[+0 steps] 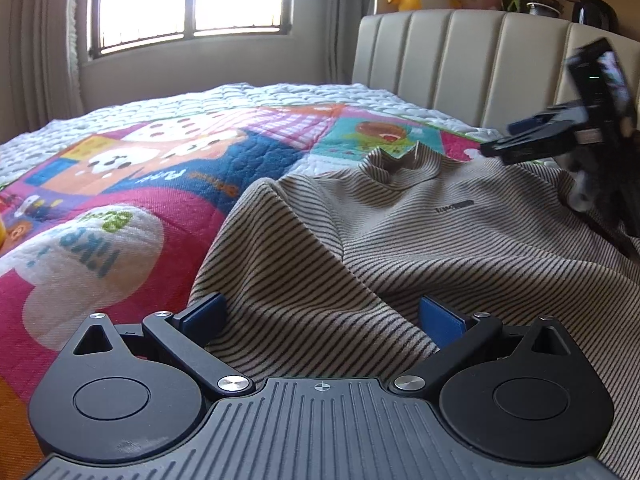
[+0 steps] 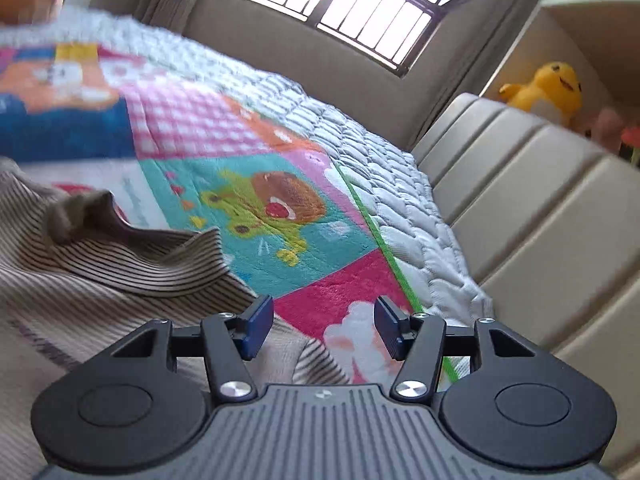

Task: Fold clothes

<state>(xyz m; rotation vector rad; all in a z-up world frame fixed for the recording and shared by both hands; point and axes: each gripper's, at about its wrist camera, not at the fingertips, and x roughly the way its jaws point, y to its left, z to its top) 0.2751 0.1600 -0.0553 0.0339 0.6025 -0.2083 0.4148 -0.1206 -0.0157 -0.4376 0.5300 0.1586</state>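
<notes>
I'm looking across the quilt (image 1: 132, 184), which covers the bed up to the headboard (image 1: 460, 64). The striped top (image 1: 420, 248) lies rumpled on its near side, collar (image 1: 400, 160) toward the headboard. It looks soft, light and limp, so I'd judge it will sag and crease; shoulders or hem are the places to pinch. My left gripper (image 1: 322, 318) is spread wide over the cloth, grasping nothing. My right gripper (image 2: 323, 328) is released too, near the collar.

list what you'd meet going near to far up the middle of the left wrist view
left tool → striped sweater → its collar → cartoon quilt → white bedspread → window
</notes>
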